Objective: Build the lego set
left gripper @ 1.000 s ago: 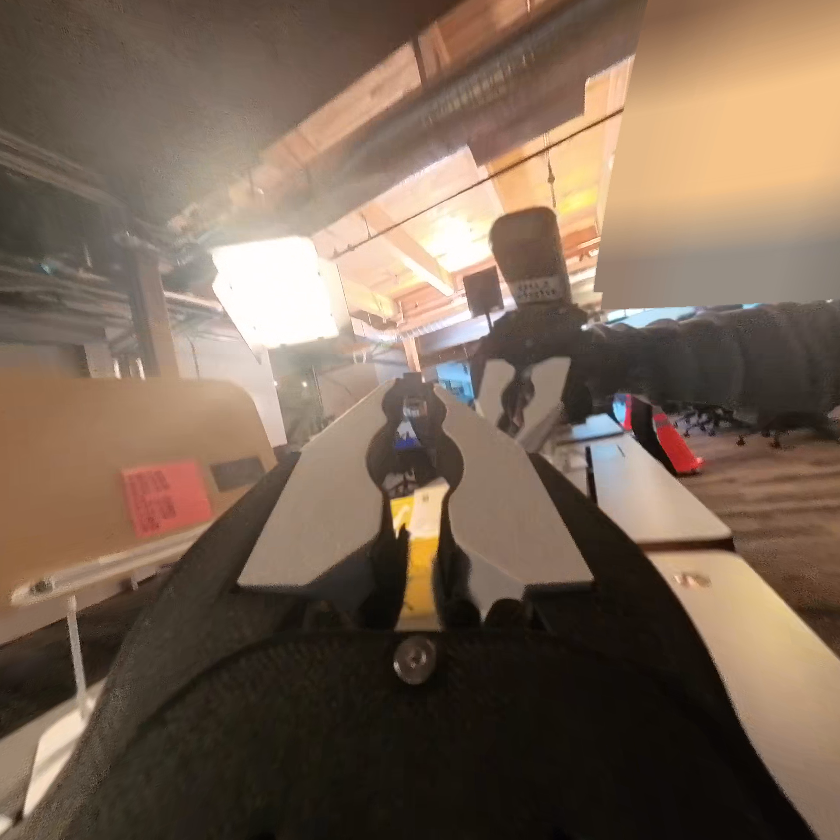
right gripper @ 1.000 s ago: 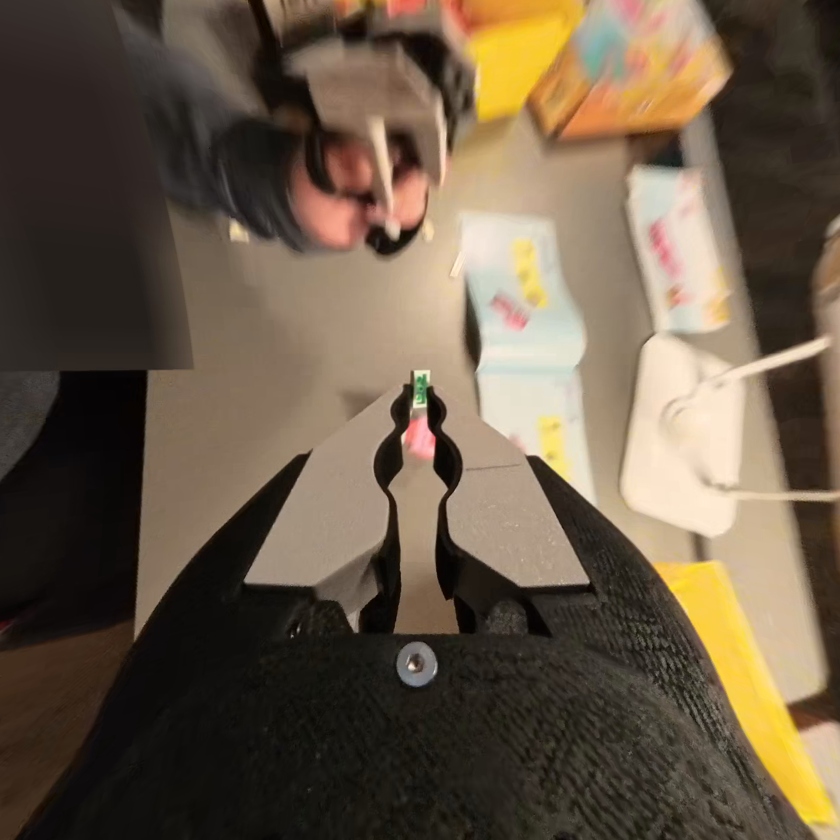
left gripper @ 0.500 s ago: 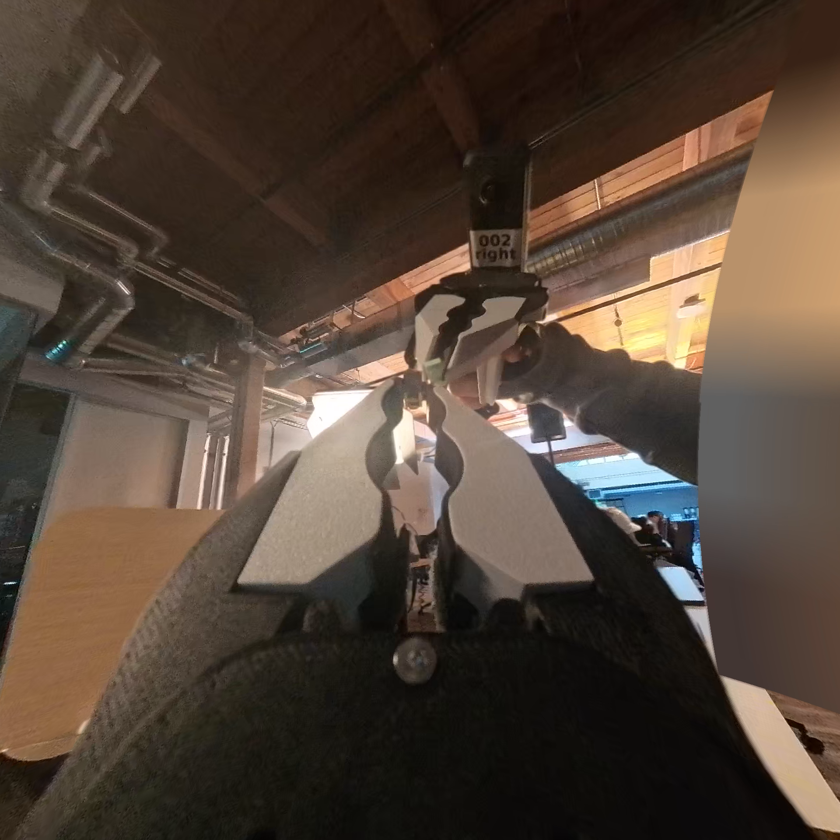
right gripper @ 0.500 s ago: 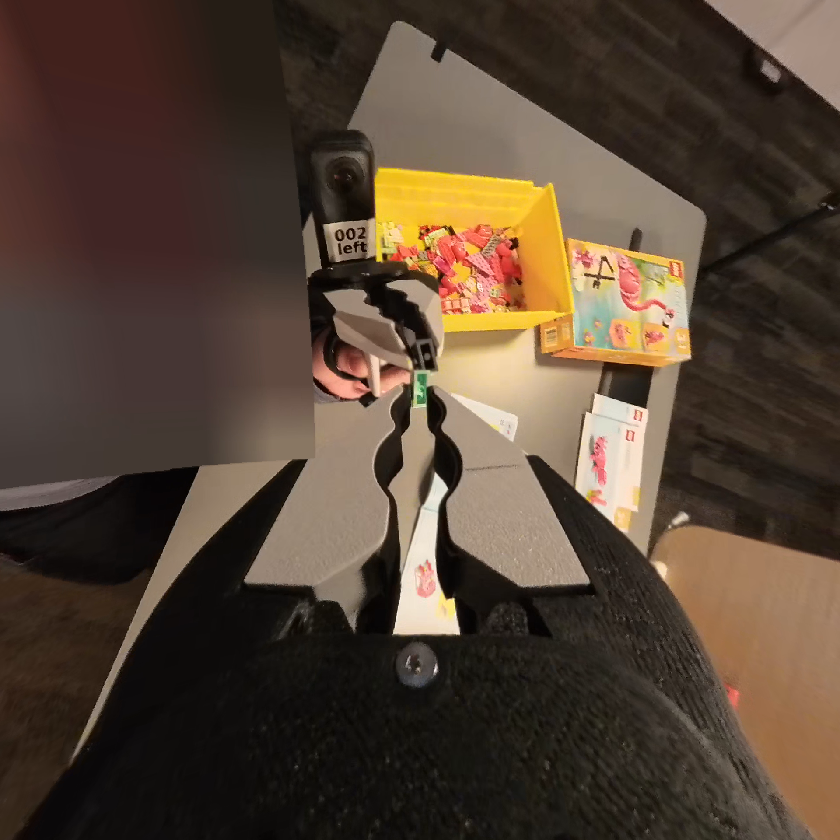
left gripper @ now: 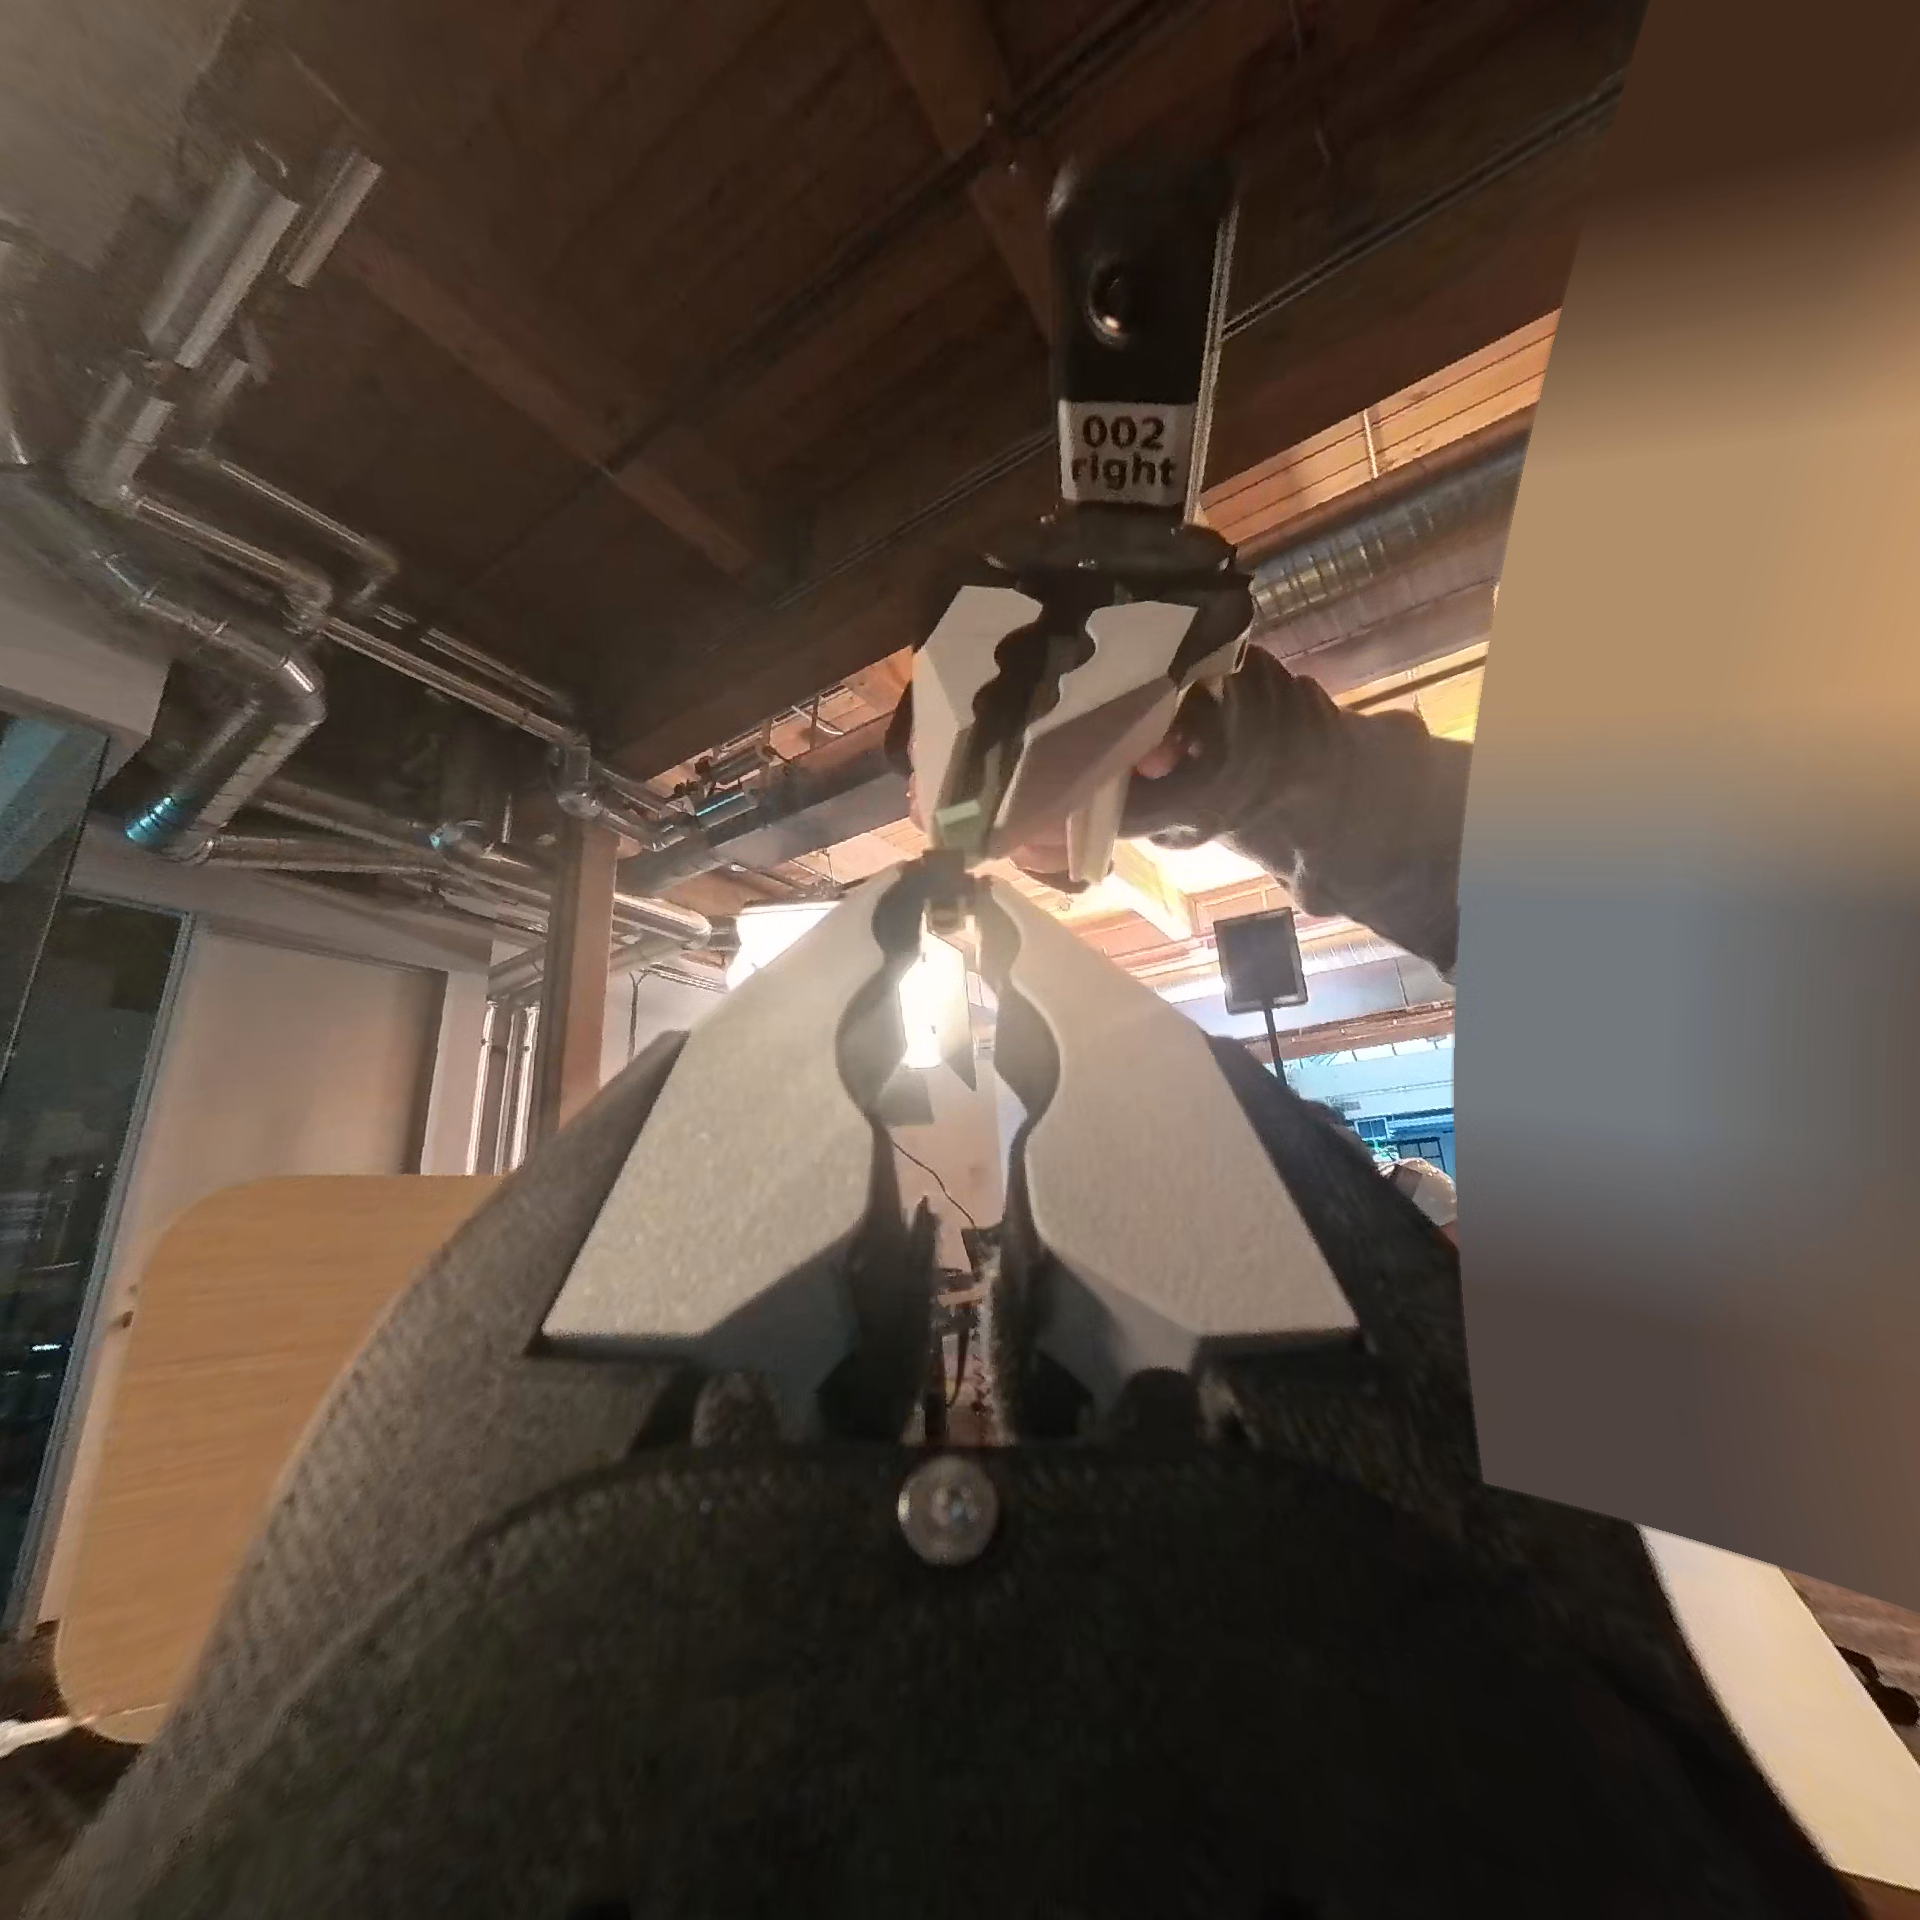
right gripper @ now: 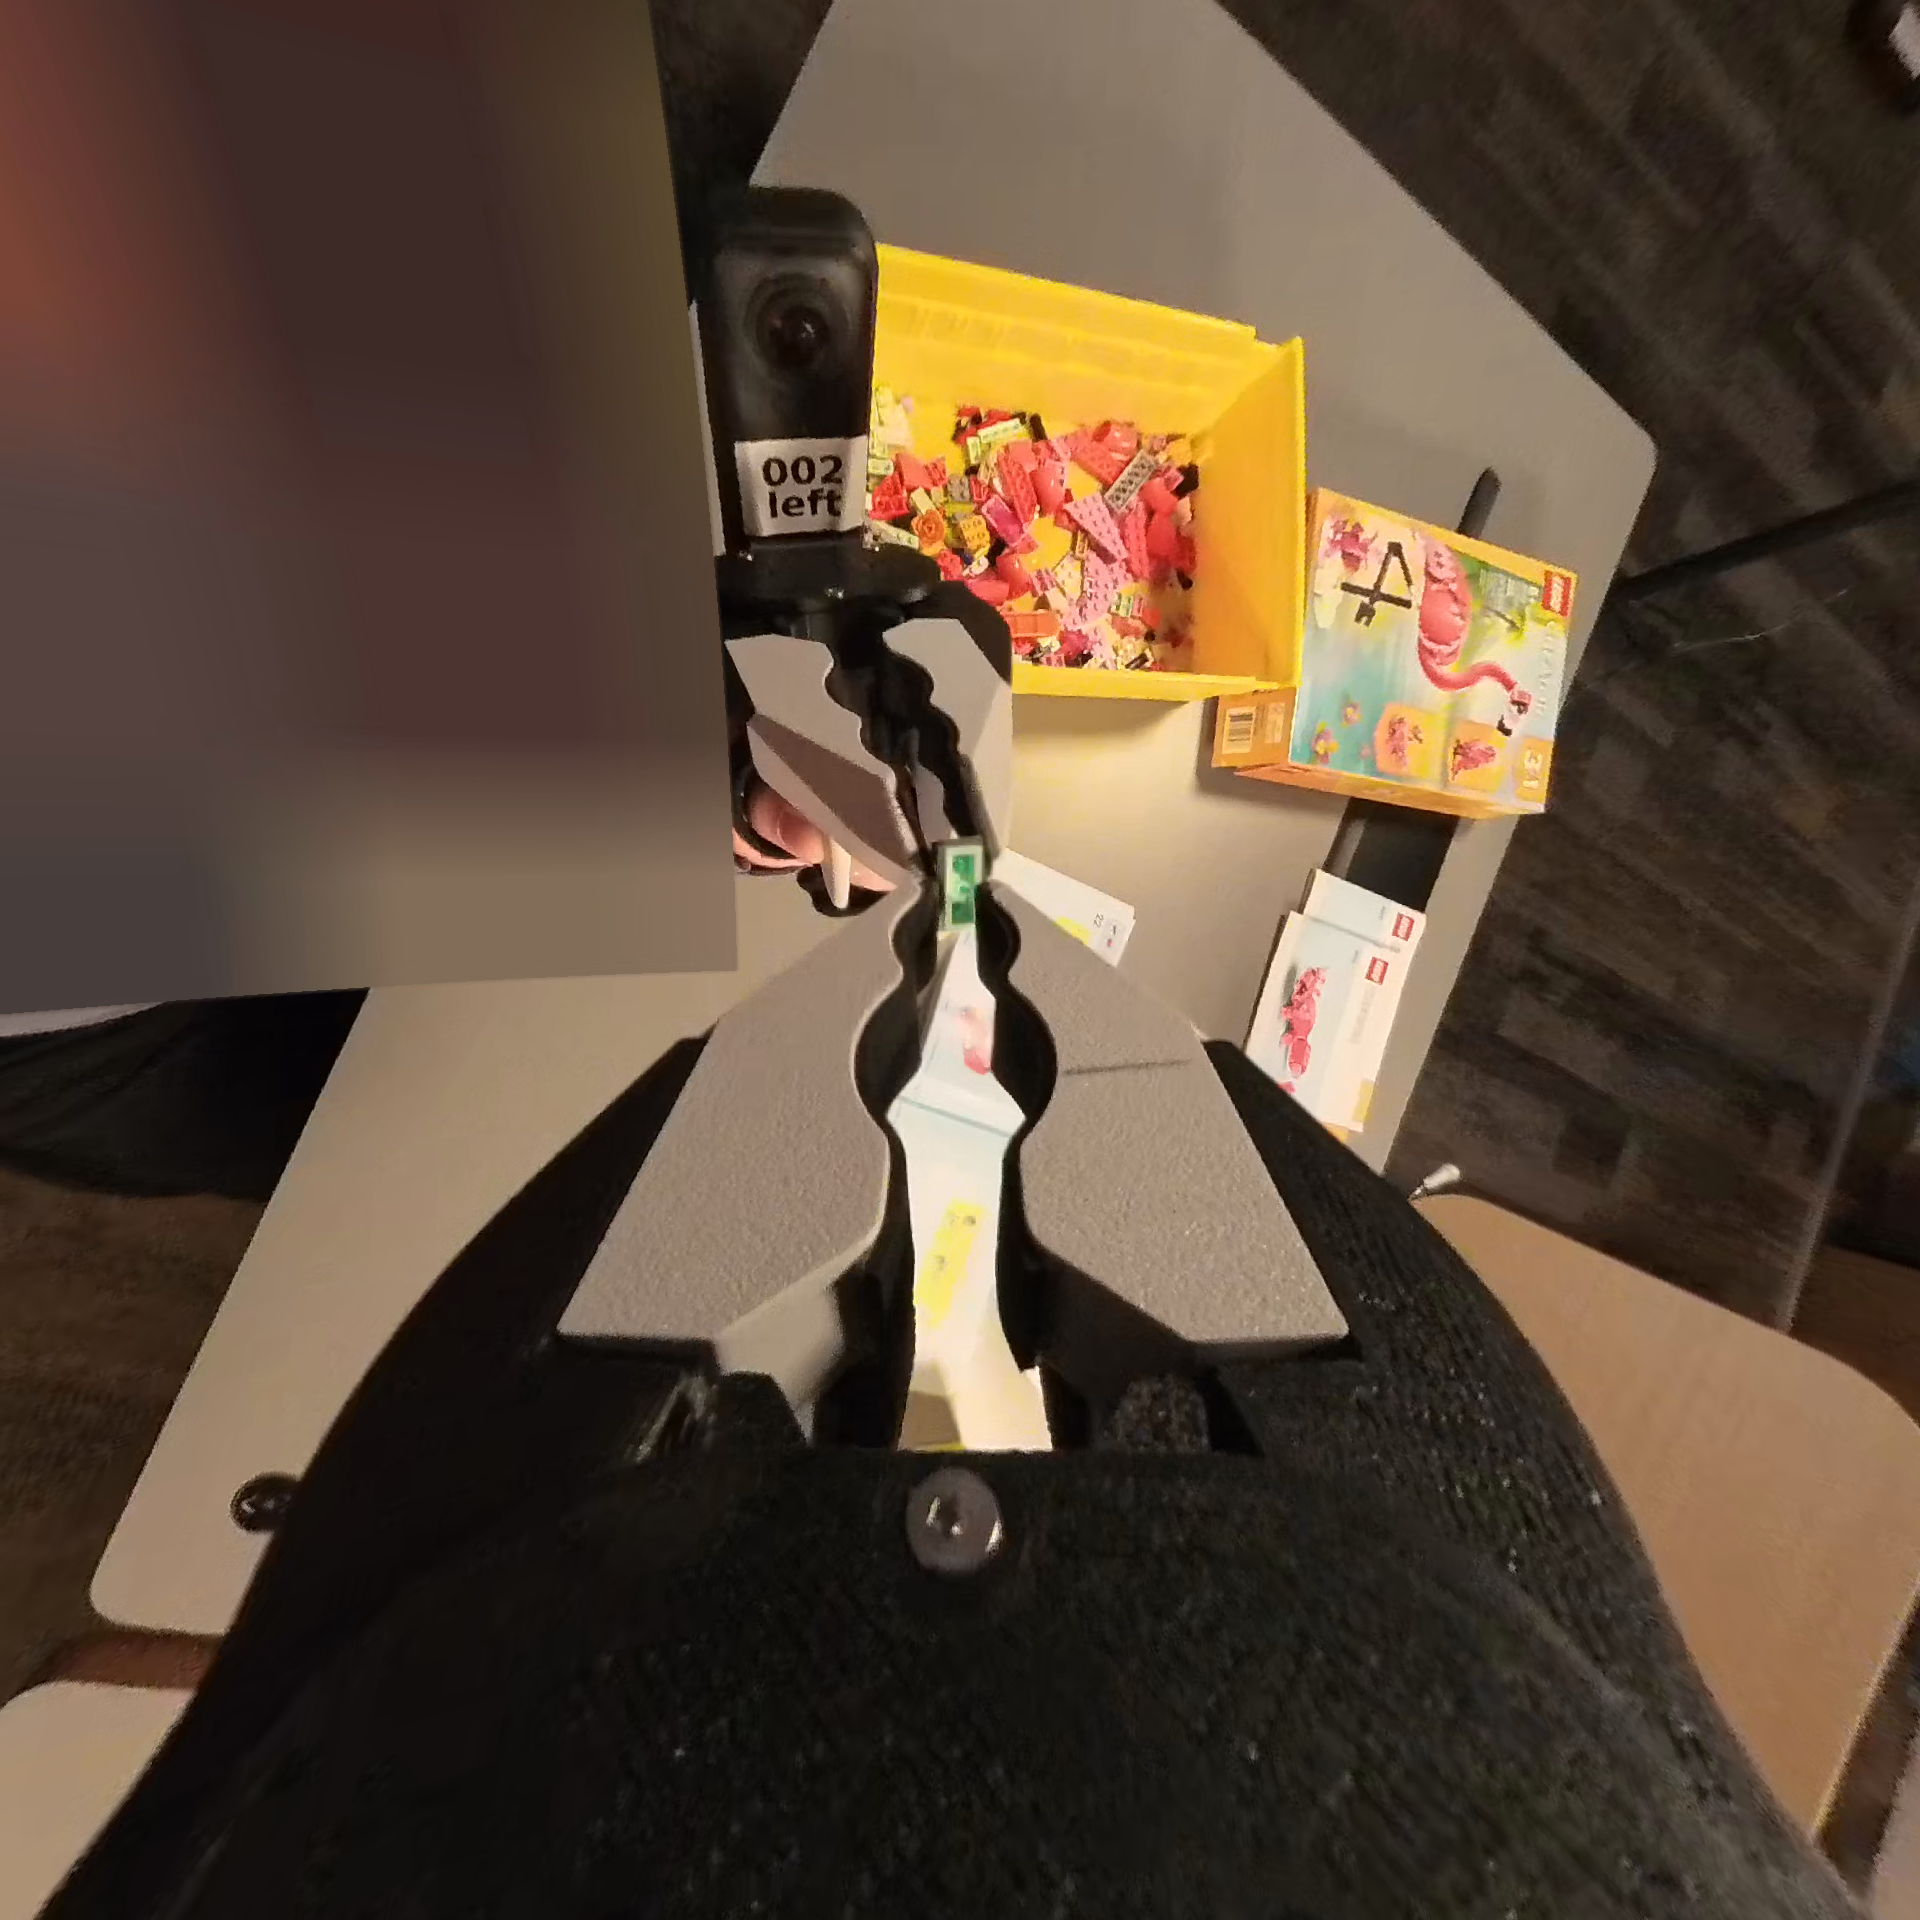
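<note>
On a grey table (right gripper: 1091, 156): a yellow bin (right gripper: 1262, 520) of pink and red bricks (right gripper: 1049, 530), a printed box (right gripper: 1423, 665) just beside it, booklets (right gripper: 1340, 1008) nearer; overhead, wooden ceiling (left gripper: 675, 208) and metal pipes (left gripper: 208, 540).

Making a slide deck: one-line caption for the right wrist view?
Right tongs pinch a green brick against the left tongs, above a yellow bin.

glossy yellow plastic bin (right gripper: 1262, 499), matt grey table (right gripper: 1039, 156), rough wooden ceiling (left gripper: 727, 260), shiny metal pipes (left gripper: 239, 582).
</note>
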A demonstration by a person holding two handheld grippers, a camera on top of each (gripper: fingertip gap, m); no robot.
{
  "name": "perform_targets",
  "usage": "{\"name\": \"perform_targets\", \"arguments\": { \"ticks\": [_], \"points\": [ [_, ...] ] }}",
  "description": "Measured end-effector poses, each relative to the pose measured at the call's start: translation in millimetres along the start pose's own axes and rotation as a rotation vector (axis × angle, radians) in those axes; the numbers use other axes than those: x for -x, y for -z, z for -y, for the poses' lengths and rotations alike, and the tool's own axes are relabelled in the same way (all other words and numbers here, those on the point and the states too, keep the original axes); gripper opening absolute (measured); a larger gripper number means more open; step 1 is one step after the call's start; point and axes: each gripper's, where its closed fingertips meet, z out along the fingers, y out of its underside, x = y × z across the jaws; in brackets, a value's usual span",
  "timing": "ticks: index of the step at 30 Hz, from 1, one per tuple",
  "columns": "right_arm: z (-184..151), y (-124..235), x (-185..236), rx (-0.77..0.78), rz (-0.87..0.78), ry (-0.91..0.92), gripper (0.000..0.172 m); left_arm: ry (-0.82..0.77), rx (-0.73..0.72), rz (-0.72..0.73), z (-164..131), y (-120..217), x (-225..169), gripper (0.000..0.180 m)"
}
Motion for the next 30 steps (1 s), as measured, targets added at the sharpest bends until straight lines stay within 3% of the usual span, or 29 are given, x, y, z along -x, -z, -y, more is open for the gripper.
{"name": "perform_targets", "arguments": {
  "ticks": [30],
  "points": [
    [-3.8, -1.9, 3.4, 0.162, -0.030, -0.006, 0.008, -0.008, -0.008, -0.022, 3.8, 0.4, -5.4, 0.009]
  ]
}}
